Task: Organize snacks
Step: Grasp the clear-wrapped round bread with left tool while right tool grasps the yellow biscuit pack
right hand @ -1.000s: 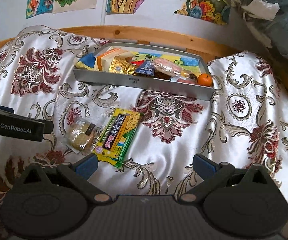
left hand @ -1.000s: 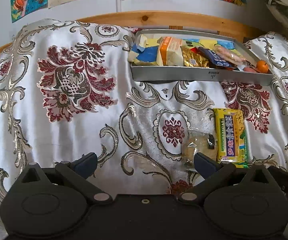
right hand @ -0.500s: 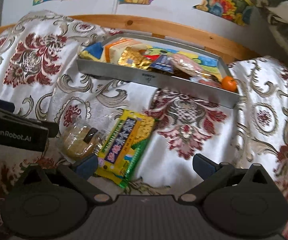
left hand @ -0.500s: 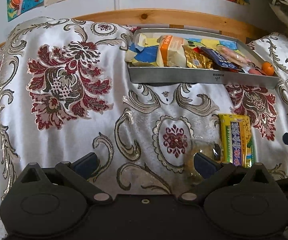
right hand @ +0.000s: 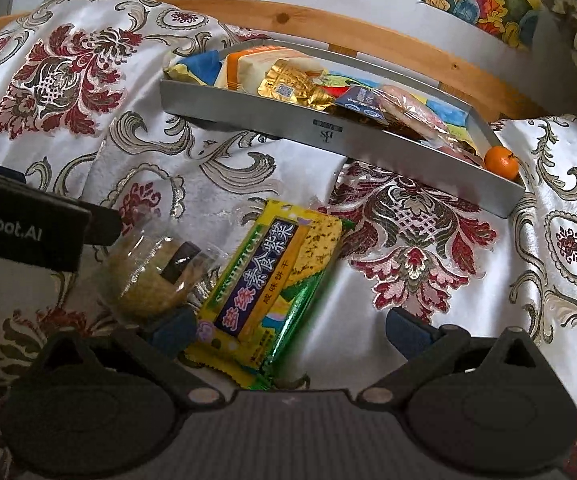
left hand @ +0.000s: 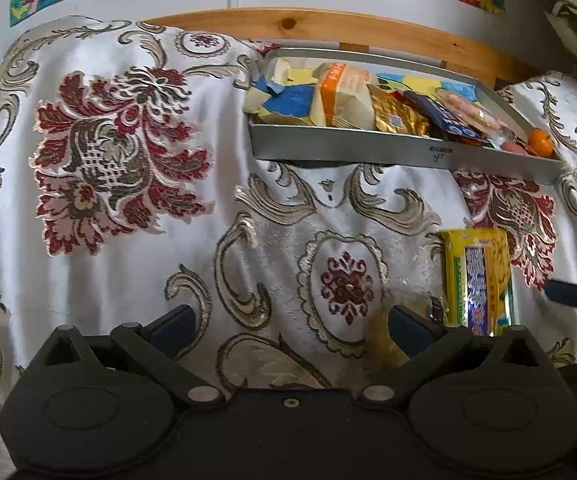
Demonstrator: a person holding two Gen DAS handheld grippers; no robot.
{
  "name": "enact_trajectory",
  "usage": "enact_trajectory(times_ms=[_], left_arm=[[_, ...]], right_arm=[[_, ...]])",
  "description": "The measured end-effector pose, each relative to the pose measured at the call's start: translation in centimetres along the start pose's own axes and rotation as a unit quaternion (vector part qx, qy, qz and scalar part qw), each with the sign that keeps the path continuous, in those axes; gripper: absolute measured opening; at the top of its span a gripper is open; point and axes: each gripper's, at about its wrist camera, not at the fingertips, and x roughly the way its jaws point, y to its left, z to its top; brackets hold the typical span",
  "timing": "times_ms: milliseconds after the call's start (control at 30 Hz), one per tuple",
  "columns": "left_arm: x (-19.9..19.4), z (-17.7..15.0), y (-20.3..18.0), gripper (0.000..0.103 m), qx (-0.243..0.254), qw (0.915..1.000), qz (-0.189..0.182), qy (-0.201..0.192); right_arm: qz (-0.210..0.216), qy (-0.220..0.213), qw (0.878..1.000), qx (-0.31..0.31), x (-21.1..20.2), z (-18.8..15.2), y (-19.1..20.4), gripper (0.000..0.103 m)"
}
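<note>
**Inspector:** Right gripper (right hand: 288, 328): jaws spread wide, nothing between them. It hangs low over the yellow cracker packet (right hand: 272, 288), whose near end lies between the fingers; contact cannot be confirmed.

**Clerk:** And the left?

**Inspector:** Left gripper (left hand: 290, 326): likewise spread, holding nothing, over bare patterned cloth (left hand: 120, 152). Its right finger stands just in front of the clear-wrapped cake (right hand: 154, 276), which lies touching the cracker packet's left edge.

**Clerk:** Remaining snacks?

**Inspector:** In the grey metal tray (right hand: 328, 132) farther back, well apart from the two loose items. It holds an orange-and-white bag (left hand: 342, 96), a gold packet (right hand: 292, 84), a blue packet (right hand: 362, 106) and a small orange (right hand: 501, 161) at its right end
</note>
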Motion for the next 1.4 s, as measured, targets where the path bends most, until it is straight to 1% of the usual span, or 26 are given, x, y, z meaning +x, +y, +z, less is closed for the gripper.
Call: enact_trajectory(times_ms=[67,267,333,400,467,600,800,1033,1100,1200,1267,1333,1400], left_arm=[[0.0,-0.2,-0.3,0.102,0.004,0.9999,-0.01,0.002],[0.6,-0.7,-1.3,0.102,0.018,0.9985,-0.051,0.009],[0.9,-1.0,-1.8,0.102,0.031,0.9978,-0.058,0.01],[1.1,-1.2,-2.3,0.102,0.048,0.997,-0.06,0.008],[1.2,-1.4,-2.6,0.102,0.058,0.9964,-0.062,0.006],[1.5,-1.4,-2.6,0.102,0.062,0.9961,-0.063,0.006],[1.7,-1.2,-2.6,0.102,0.058,0.9955,-0.075,0.006],[1.7,-1.1,-2.5,0.102,0.036,0.9953,-0.09,0.009],[1.9,-1.1,-2.6,0.102,0.04,0.9958,-0.082,0.013],[2.1,-1.5,-3.1,0.102,0.066,0.996,-0.058,0.017],[2.1,-1.8,-3.4,0.102,0.082,0.995,-0.056,0.015],[1.9,-1.9,-3.6,0.101,0.087,0.9945,-0.058,0.009],[1.8,-1.9,-3.6,0.097,0.087,0.9945,-0.058,0.006]], right_arm=[[-0.01,-0.002,1.0,-0.005,-0.1,-0.1,-0.1,0.103],[-0.066,-0.009,0.997,-0.036,-1.0,-0.7,-0.9,0.103],[-0.08,-0.017,0.996,-0.047,-1.4,-0.9,-1.2,0.103],[-0.085,-0.025,0.994,-0.062,-1.6,-1.1,-1.3,0.103],[-0.075,-0.034,0.994,-0.076,-1.7,-1.2,-1.2,0.103],[-0.06,-0.048,0.99,-0.117,-1.6,-1.3,-0.5,0.102],[-0.033,-0.054,0.989,-0.133,-1.3,-1.4,-1.2,0.102],[-0.047,-0.064,0.985,-0.154,-1.2,-1.4,-1.8,0.102],[-0.049,-0.068,0.983,-0.161,-1.2,-1.5,-2.0,0.102],[-0.036,-0.087,0.98,-0.175,-1.6,-1.5,-2.5,0.102],[-0.022,-0.104,0.977,-0.183,-2.0,-1.6,-2.9,0.102],[-0.02,-0.108,0.976,-0.187,-2.1,-1.5,-3.1,0.102],[-0.018,-0.107,0.977,-0.181,-2.0,-1.3,-3.3,0.102]])
